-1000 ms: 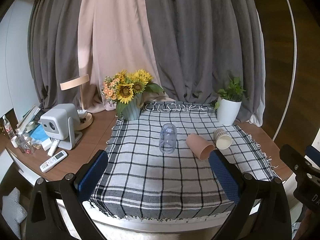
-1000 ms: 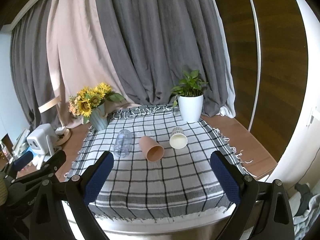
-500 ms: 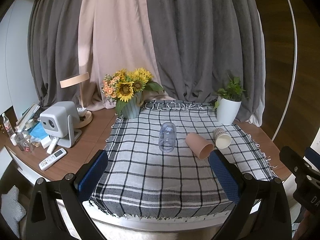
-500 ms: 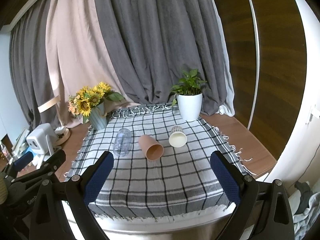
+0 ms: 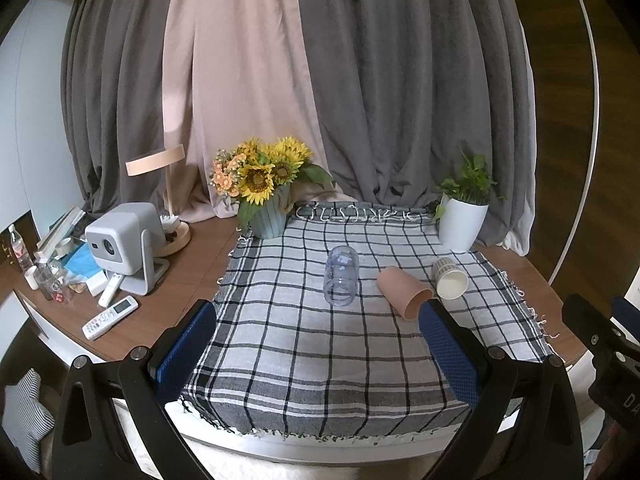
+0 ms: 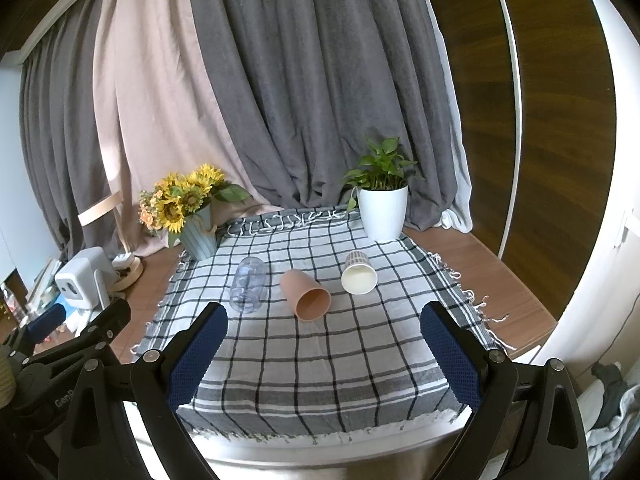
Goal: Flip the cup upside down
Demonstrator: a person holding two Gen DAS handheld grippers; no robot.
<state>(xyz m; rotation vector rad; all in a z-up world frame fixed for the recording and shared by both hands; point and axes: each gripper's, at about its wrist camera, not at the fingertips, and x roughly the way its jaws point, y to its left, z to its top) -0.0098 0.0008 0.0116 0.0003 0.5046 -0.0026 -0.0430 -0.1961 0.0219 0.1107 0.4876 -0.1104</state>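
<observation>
Cups: 3 lie on their sides in a row across the middle of the checked cloth — clear cup on the left, pink cup in the middle, white paper cup on the right, mouths turned toward the near side.
Cup spacing: pink and paper cups sit near each other, the clear one a little apart; none touches another that I can tell.
Which cup: the task does not say, so I cannot tell which of the 3 I am meant to flip.
My left claw: fingers spread wide, nothing between them, held off the near edge of the cloth.
My right claw: also spread wide and empty, at the near edge.
Change since 1 second ago: almost none; both views have crept slightly, the cups lie exactly where they were, and my claws are as wide as before.
Meaning for the task: nothing is started; I judge this is still the approach, with a grasp and a turn ahead.
Far side: sunflower vase at the far left corner, potted plant at the far right.
Left of cloth: projector and remote on the wooden table.
</observation>
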